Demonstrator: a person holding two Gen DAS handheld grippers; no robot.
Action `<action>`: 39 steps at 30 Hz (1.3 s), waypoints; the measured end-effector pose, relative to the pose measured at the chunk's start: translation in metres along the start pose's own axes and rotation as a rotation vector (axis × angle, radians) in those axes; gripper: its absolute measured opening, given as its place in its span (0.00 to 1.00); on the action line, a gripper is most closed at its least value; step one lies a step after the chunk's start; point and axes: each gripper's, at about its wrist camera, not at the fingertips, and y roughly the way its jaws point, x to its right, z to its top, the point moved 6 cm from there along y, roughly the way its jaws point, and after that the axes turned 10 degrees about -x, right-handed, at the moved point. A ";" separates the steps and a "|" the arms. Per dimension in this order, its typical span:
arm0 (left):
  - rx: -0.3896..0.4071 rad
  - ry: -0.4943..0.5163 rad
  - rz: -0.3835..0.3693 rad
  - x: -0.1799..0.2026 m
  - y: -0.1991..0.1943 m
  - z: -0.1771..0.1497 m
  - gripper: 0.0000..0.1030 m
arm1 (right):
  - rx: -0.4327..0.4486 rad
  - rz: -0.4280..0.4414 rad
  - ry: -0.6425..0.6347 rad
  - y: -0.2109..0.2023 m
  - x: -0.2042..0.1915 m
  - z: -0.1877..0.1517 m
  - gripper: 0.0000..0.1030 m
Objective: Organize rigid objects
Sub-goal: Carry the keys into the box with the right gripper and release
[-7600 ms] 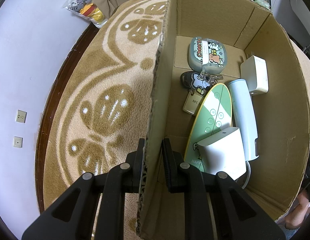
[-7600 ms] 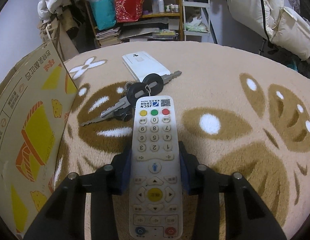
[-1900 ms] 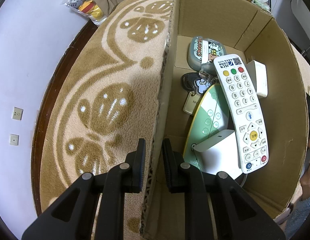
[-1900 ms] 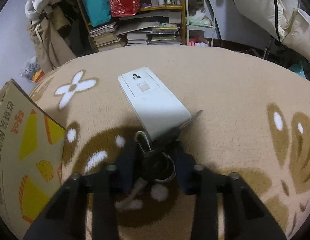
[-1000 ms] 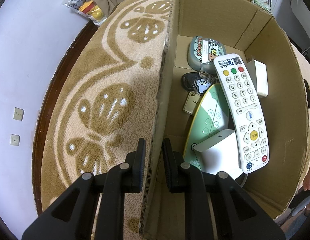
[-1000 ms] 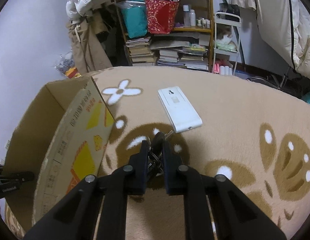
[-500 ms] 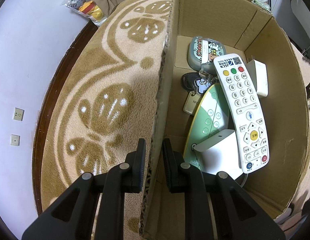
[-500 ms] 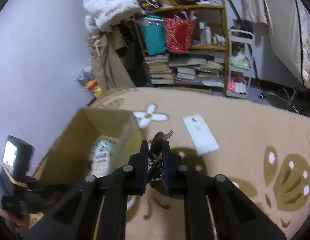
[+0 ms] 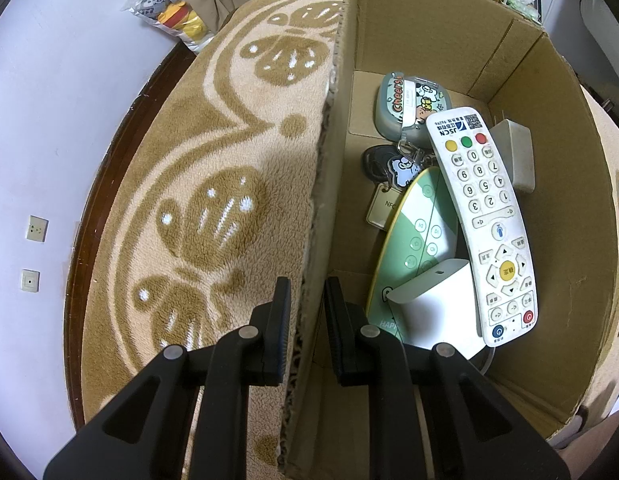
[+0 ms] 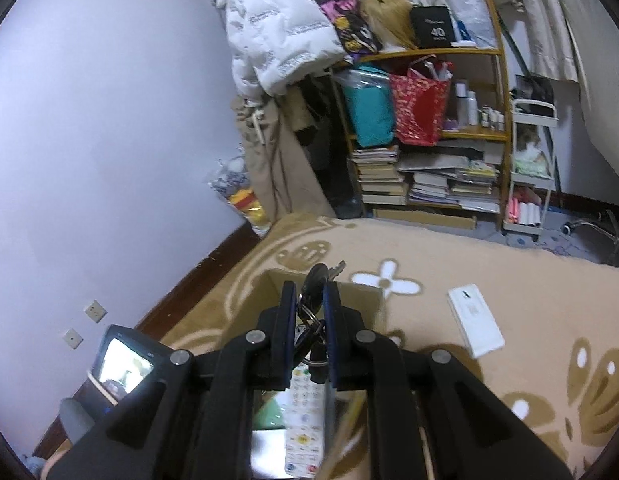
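My left gripper (image 9: pixel 305 292) is shut on the near left wall of the cardboard box (image 9: pixel 429 28). In the box lie a white remote (image 9: pixel 483 216), a green oval board (image 9: pixel 417 236), a white block (image 9: pixel 437 308), a grey cartoon case (image 9: pixel 409 104), a keychain with tags (image 9: pixel 389 168) and a white adapter (image 9: pixel 517 156). My right gripper (image 10: pixel 309 292) is shut on a bunch of dark keys (image 10: pixel 315 284) and holds it above the box (image 10: pixel 361 300); the remote (image 10: pixel 305 420) shows below it. A white flat device (image 10: pixel 475 320) lies on the rug.
The box stands on a tan patterned rug (image 9: pixel 213 184) near a wall with sockets (image 9: pixel 36 228). A bag of plush toys (image 9: pixel 169 12) lies by the wall. A cluttered bookshelf (image 10: pixel 429 152), hung coats (image 10: pixel 277 48) and a white cart (image 10: pixel 529 168) stand behind.
My right gripper closed on the keys on the rug, lifted them and carried them left to above the box. The left gripper has kept hold of the box wall.
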 end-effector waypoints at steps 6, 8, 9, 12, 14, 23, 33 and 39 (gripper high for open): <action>0.000 -0.001 -0.001 0.000 0.000 0.000 0.17 | 0.003 0.042 -0.030 -0.002 -0.022 0.001 0.14; 0.001 -0.002 -0.003 0.000 0.000 0.000 0.17 | -0.009 0.045 -0.041 0.002 -0.026 -0.003 0.14; 0.001 -0.002 -0.003 0.000 0.000 0.000 0.17 | -0.020 0.044 -0.042 0.006 -0.026 -0.004 0.14; 0.001 -0.002 -0.003 0.000 0.000 0.000 0.17 | -0.063 0.042 -0.042 0.019 -0.025 -0.014 0.14; 0.000 -0.002 -0.003 0.000 0.001 0.000 0.17 | -0.103 0.042 -0.038 0.032 -0.022 -0.024 0.14; 0.001 -0.001 -0.003 0.001 0.001 0.000 0.17 | -0.211 0.015 -0.008 0.064 -0.004 -0.056 0.14; 0.000 -0.004 -0.008 0.000 0.000 0.000 0.17 | -0.224 0.008 -0.037 0.063 0.002 -0.056 0.15; 0.001 -0.002 -0.005 0.000 0.000 0.000 0.17 | -0.197 0.006 -0.047 0.050 0.007 -0.049 0.15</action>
